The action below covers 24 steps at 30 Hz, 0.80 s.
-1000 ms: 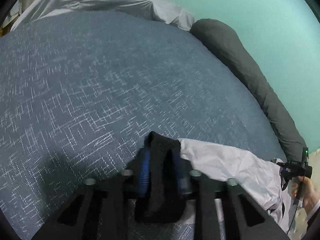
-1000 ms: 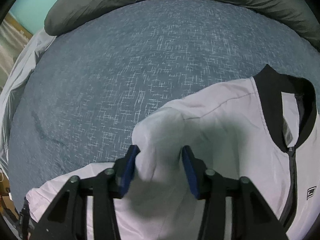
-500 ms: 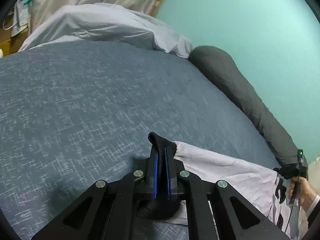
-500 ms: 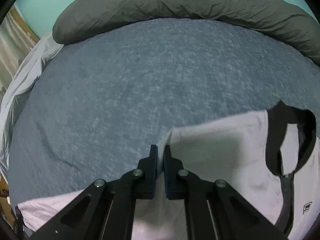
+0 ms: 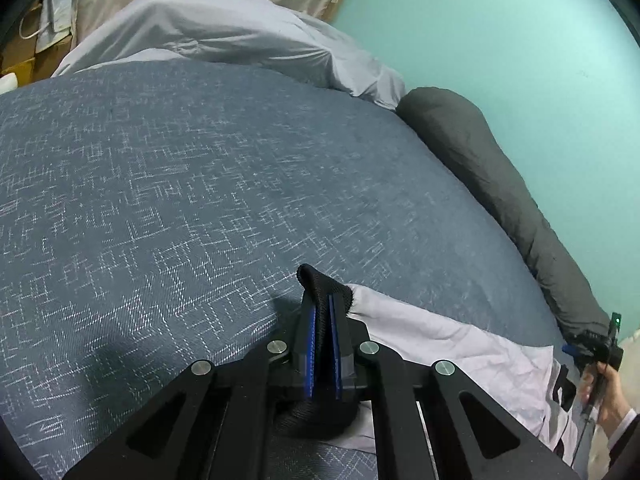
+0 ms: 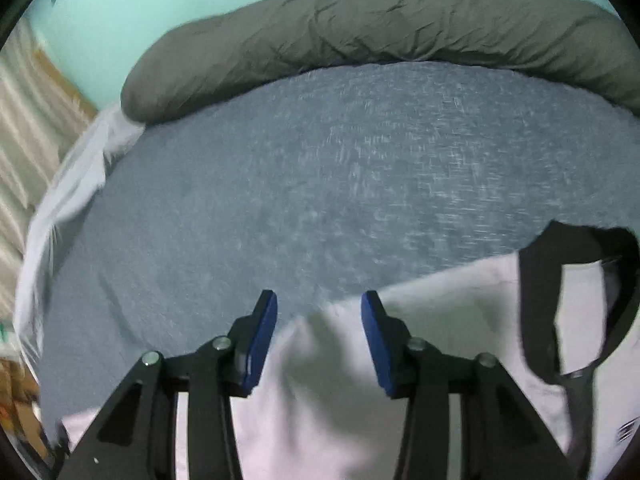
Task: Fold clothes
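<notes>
A: Where's the jacket (image 6: 460, 320)?
B: On the bed (image 5: 200, 184), around five o'clock. The left gripper (image 5: 322, 344) is clamped on its black cuff (image 5: 320, 284).
A: And the right gripper (image 6: 318, 336)?
B: Its jaws are opening, with cloth loose between them. We're probably mid-fold; it needs a fresh pinch next.

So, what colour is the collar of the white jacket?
Black. The collar of the white jacket shows best in the right wrist view.

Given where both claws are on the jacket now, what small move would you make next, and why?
Probably re-close the right claw on the jacket fold beneath it. Its jaws are opening, with white fabric between them but not pinched, while the left claw is shut on the black cuff. One grip alone likely cannot carry a fold.
</notes>
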Available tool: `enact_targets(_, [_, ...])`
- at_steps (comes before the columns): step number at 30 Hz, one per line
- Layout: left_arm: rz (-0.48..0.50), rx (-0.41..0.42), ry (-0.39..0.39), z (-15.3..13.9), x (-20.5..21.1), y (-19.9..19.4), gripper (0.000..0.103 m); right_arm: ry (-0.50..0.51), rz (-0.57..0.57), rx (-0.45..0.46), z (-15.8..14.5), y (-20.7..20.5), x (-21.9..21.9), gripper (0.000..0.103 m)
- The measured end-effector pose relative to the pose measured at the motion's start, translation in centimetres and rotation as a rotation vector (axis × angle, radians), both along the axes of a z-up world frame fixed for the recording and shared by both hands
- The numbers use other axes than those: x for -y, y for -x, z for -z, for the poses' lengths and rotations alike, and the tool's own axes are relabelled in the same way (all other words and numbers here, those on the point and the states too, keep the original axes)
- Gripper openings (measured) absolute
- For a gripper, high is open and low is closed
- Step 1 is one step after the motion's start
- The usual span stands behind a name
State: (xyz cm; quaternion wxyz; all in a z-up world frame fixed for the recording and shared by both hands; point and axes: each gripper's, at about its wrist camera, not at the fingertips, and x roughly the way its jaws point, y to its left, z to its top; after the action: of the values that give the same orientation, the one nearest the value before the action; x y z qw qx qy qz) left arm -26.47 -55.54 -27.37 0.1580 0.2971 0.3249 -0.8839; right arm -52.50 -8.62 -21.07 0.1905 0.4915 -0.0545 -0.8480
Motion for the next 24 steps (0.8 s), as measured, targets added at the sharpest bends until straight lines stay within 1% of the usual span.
enact_targets(3, [-0.006, 0.008, -0.016, 0.1, 0.1, 0.0, 0.007, -0.021, -0.073, 0.034, 1.4, -1.7, 0.2, 0.044])
enact_targets(5, [-0.010, 0.012, -0.022, 0.2, 0.1, -0.1, 0.007, -0.029, -0.116, 0.056, 2.5, -3.1, 0.5, 0.037])
enact_targets(7, [-0.022, 0.010, -0.020, 0.1, 0.2, -0.3, 0.009, -0.040, -0.157, 0.076, 3.7, -4.3, 1.0, 0.037])
enact_targets(8, [-0.028, 0.006, -0.013, -0.1, 0.2, -0.3, 0.009, -0.067, -0.166, 0.083, 4.4, -4.6, 1.4, 0.037])
enact_targets(11, [-0.042, 0.000, 0.024, -1.1, -0.2, -0.5, 0.009, -0.108, -0.125, 0.078, 5.2, -4.6, 1.6, 0.037])
enact_targets(12, [-0.050, -0.002, 0.037, -1.4, -0.2, -0.6, 0.009, -0.115, -0.111, 0.074, 5.3, -4.6, 1.6, 0.037])
enact_targets(14, [-0.065, -0.005, 0.062, -1.9, -0.3, -0.7, 0.009, -0.046, -0.085, 0.040, 3.7, -5.3, 0.7, 0.037])
enact_targets(16, [-0.072, -0.006, 0.085, -2.5, -0.5, -0.8, 0.010, -0.030, -0.098, 0.024, 2.5, -6.4, 0.1, 0.037])
enact_targets(19, [-0.022, -0.022, 0.044, -2.8, -1.3, -0.5, 0.013, -0.007, -0.120, 0.039, 1.3, -8.5, -1.5, 0.037])
enact_targets(22, [0.073, -0.030, 0.016, -3.1, -3.6, 0.5, 0.013, 0.028, -0.109, 0.068, 1.0, -11.5, -4.0, 0.037])
enact_targets(24, [0.151, -0.035, 0.002, -3.4, -6.0, 1.0, 0.013, 0.028, -0.135, 0.092, 1.3, -14.3, -5.3, 0.037])
